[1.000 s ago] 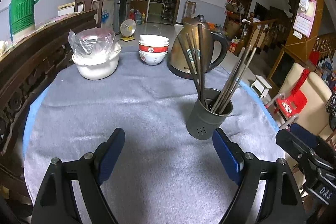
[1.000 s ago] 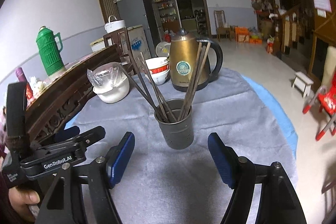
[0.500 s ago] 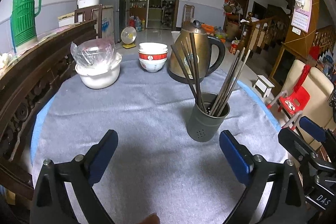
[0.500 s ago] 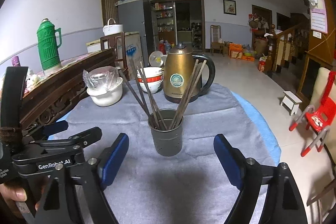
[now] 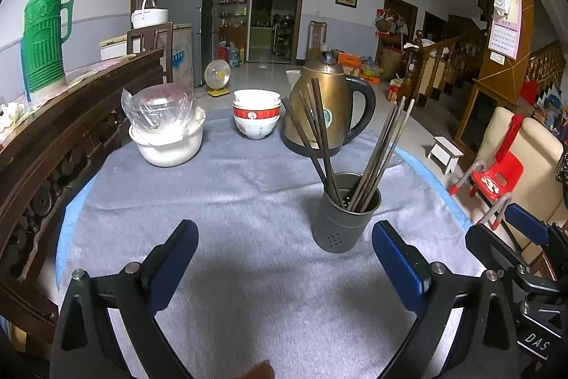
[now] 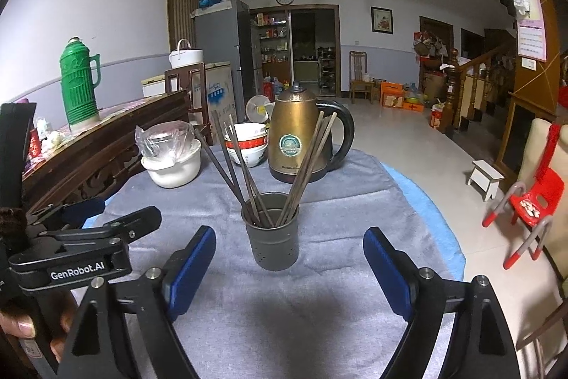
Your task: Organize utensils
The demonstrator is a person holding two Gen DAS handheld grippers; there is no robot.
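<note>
Grippers both wide open, holding nothing, touching nothing: left gripper [image 5: 284,253] and right gripper [image 6: 289,258], blue pads well apart above the grey cloth-covered round table [image 5: 220,201]. Dark grey perforated metal holder [image 6: 272,238] upright on the cloth, between the right pads in that view, filled with long dark wooden chopsticks [image 6: 248,173] leaning left and right. Behind it, brass-coloured electric kettle [image 6: 300,141], stacked red-and-white bowls [image 5: 256,114], white pot wrapped in plastic [image 5: 167,130]. Fingers [image 6: 21,325] only partly seen at the frame edge, on the left gripper's black body.
</note>
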